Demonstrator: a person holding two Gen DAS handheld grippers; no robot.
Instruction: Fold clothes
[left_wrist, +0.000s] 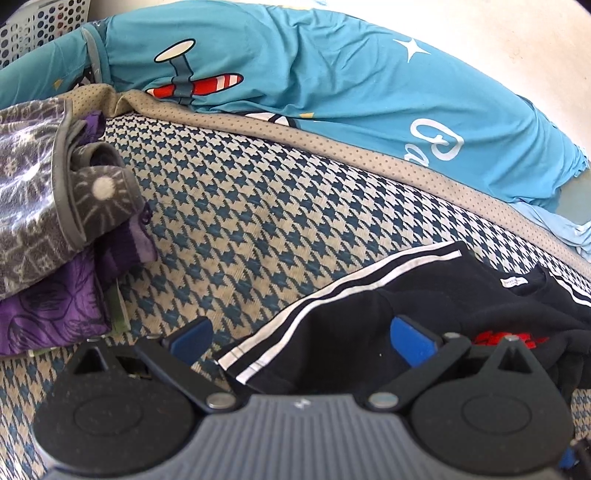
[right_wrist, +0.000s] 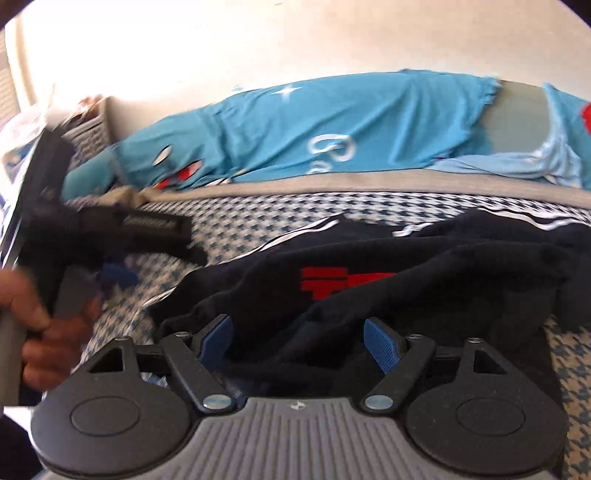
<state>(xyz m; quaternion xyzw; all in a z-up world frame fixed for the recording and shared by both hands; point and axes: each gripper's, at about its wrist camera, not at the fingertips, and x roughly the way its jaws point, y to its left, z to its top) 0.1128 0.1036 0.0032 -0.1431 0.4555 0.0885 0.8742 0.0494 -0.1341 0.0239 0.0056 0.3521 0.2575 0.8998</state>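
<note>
**Both grippers wide over the black garment, no fold begun**

Working on a houndstooth mat (left_wrist: 240, 221), patterned in blue and cream, edged with a tan dotted border (left_wrist: 369, 147). Found crumpled on the mat's near right part: the black garment (left_wrist: 351, 332), with 2 white stripes along one edge and a red print (right_wrist: 332, 284) on its front. Bunched rather than spread flat, so probably in need of smoothing before any crease can run straight.

Holding nothing with the left gripper (left_wrist: 301, 343): spread wide, with the striped edge of the garment lying loose between the blue pads (left_wrist: 410, 336), neither pad pressing on cloth. Likely placed there to take that edge as the first corner of a fold. Seen blurred from the right wrist view too, carried in a hand (right_wrist: 48, 332) at the mat's left side.

Same with the right gripper (right_wrist: 299, 343): opened wide, straddling a heap of black fabric near the mat's front edge, pads not visibly pinching. Judged as poised to close, not as gripping.

Stacked on the mat's left edge: a pile of purple and grey clothes (left_wrist: 48, 206), apparently done and set aside to keep the middle of the mat free. Beyond the mat's far border, a blue sheet with an aeroplane print (left_wrist: 295, 74); past the far left corner, a white perforated basket (left_wrist: 33, 26).

Worth watching: taking a single layer at the stripes, not a doubled bunch.
</note>
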